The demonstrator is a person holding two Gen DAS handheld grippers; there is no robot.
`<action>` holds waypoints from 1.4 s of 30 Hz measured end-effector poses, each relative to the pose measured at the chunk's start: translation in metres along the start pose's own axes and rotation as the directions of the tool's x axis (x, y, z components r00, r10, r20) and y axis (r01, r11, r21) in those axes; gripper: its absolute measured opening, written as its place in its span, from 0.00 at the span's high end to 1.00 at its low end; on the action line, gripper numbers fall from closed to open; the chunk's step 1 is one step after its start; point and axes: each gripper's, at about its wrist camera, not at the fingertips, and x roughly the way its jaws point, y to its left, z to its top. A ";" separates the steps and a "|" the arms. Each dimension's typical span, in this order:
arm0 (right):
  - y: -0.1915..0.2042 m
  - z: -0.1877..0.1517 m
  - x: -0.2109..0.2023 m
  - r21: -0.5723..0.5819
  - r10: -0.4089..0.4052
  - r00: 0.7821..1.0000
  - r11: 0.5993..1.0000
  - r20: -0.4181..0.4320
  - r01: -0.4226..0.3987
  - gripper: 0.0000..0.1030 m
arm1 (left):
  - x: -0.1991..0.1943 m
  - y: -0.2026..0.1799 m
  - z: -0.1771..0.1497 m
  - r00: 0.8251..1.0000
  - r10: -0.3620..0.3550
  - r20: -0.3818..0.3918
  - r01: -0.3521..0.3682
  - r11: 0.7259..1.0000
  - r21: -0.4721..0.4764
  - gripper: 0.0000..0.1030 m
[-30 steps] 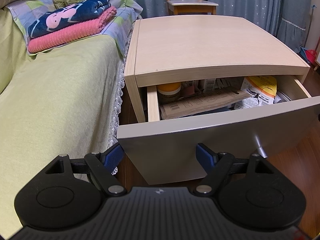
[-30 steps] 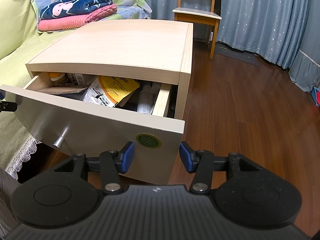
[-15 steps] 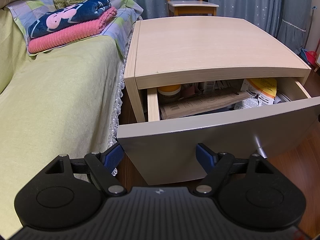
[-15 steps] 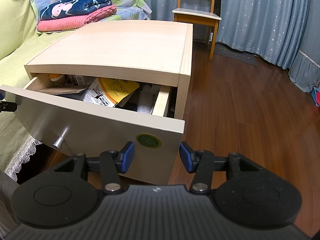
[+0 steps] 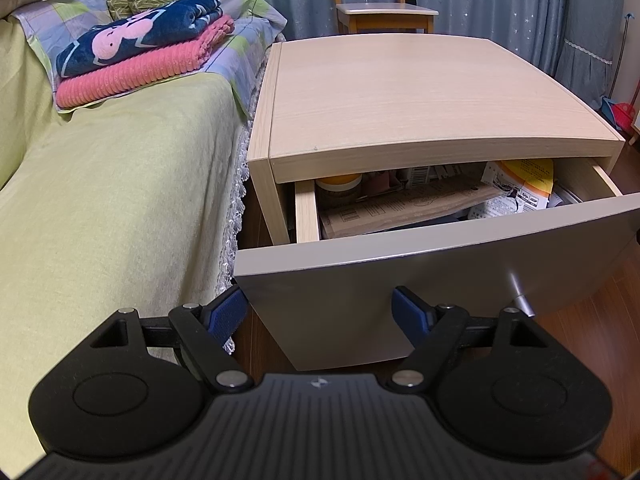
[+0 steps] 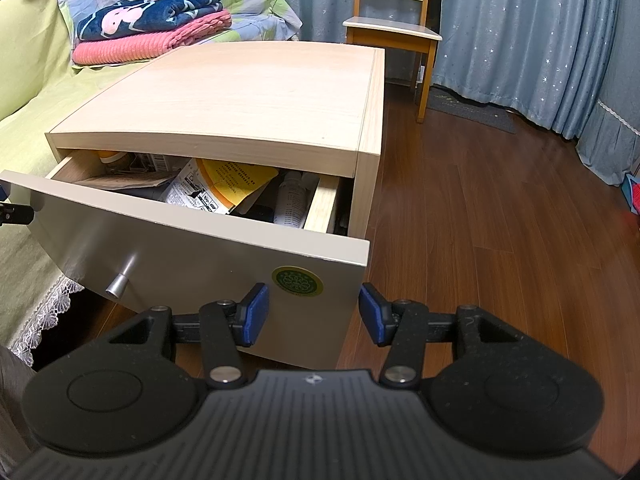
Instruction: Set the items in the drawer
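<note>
Drawer (image 5: 440, 280) of the wooden nightstand (image 5: 400, 92), pulled partly out and filled with papers (image 6: 224, 192) and a bottle (image 6: 292, 200). Left gripper (image 5: 320, 312) and right gripper (image 6: 310, 312) face its grey front, each with 2 fingers spread apart, holding nothing. Bed (image 5: 100, 200) stands just beside the nightstand.

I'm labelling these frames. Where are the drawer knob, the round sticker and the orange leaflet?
Drawer knob (image 6: 117, 285), right wrist view, its metal shaft.
Round sticker (image 6: 296, 280), right wrist view, its centre.
Orange leaflet (image 6: 234, 179), right wrist view, its orange panel.
</note>
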 end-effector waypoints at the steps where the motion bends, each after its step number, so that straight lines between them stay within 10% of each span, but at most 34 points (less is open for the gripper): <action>1: 0.000 0.000 0.000 0.000 0.000 1.000 1.000 0.000 0.000 0.55 | 0.000 0.000 0.000 1.000 0.001 0.000 -0.001 1.000 0.000 0.23; 20: 0.003 -0.002 0.000 0.003 -0.004 1.000 1.000 0.004 0.004 0.55 | 0.007 -0.002 0.002 1.000 0.008 -0.016 -0.008 1.000 -0.010 0.23; 42: 0.041 -0.011 0.022 0.127 0.081 0.993 0.989 -0.083 -0.070 0.48 | 0.042 -0.059 -0.006 0.969 -0.053 -0.240 0.008 0.982 -0.187 0.22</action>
